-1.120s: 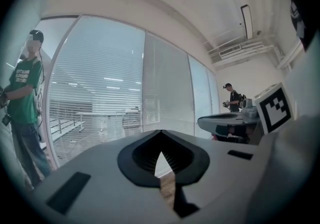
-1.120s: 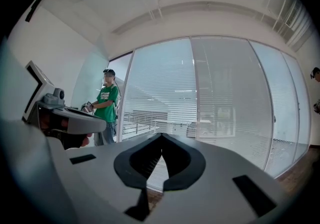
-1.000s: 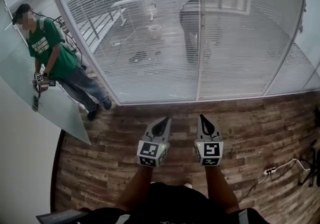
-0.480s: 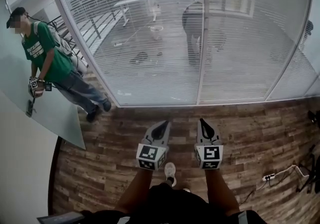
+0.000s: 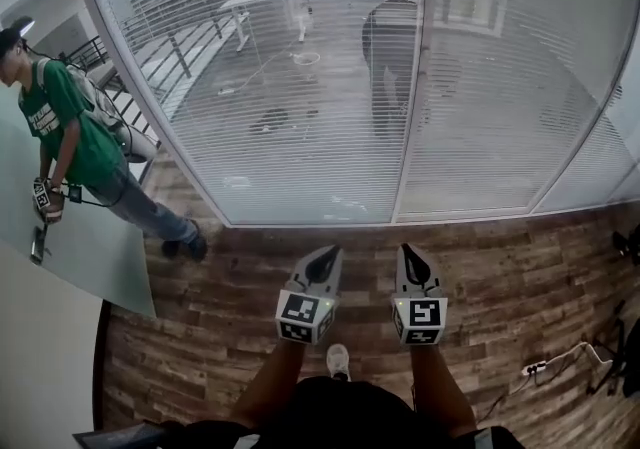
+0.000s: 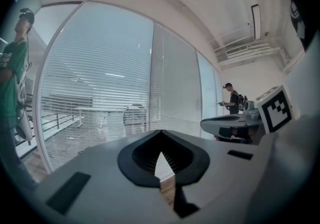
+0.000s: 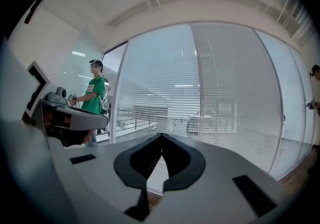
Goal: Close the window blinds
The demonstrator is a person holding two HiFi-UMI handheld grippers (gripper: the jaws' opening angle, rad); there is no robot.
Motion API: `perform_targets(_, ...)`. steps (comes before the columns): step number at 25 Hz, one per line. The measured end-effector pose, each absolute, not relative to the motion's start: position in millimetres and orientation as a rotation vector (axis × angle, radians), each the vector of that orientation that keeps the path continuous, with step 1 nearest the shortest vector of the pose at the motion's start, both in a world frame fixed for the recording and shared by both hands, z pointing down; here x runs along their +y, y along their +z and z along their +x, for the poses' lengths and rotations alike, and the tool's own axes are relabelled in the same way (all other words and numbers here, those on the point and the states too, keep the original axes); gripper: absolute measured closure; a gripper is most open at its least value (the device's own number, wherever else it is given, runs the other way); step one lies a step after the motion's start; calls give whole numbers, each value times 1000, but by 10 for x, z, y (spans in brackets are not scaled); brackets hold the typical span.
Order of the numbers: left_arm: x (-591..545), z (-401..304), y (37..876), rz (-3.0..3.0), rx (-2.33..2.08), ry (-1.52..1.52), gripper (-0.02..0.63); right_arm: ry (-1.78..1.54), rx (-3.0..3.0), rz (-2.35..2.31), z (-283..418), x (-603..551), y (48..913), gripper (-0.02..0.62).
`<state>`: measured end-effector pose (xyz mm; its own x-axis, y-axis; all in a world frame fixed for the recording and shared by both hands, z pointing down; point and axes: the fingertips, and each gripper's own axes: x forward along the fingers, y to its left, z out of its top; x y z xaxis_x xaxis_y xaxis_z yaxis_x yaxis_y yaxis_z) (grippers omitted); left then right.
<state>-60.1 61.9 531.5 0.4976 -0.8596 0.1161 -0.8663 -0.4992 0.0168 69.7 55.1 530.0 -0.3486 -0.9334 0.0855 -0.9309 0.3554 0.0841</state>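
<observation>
The left gripper (image 5: 321,259) and right gripper (image 5: 411,257) are held shut and empty near the floor's (image 5: 520,267) window edge, aimed at the blinds (image 5: 300,107), which are presumably not yet within reach.

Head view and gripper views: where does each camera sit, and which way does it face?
Head view: on the person's head, looking steeply down at the wooden floor and blinds; both forearms, left gripper, right gripper show.
Left gripper view: on the left gripper, facing the blinds along its shut fingers.
Right gripper view: likewise on the right gripper.
Shared: all see the blinds and a person in green.
</observation>
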Motion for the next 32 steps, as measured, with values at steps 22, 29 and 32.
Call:
perform_targets(22, -619, -914, 5067, 2633, -1434, 90, 606, -60, -2404, 1772, 425, -612, 5104, 598)
perform_targets(29, -865, -769, 5317, 2710, -1413, 138, 606, -32, -2399, 1756, 429, -906, 5325, 598)
perform_targets(32, -1089, -738, 5364, 2684, -1445, 134, 606, -3, -2420, 1764, 453, -1091, 5379, 598)
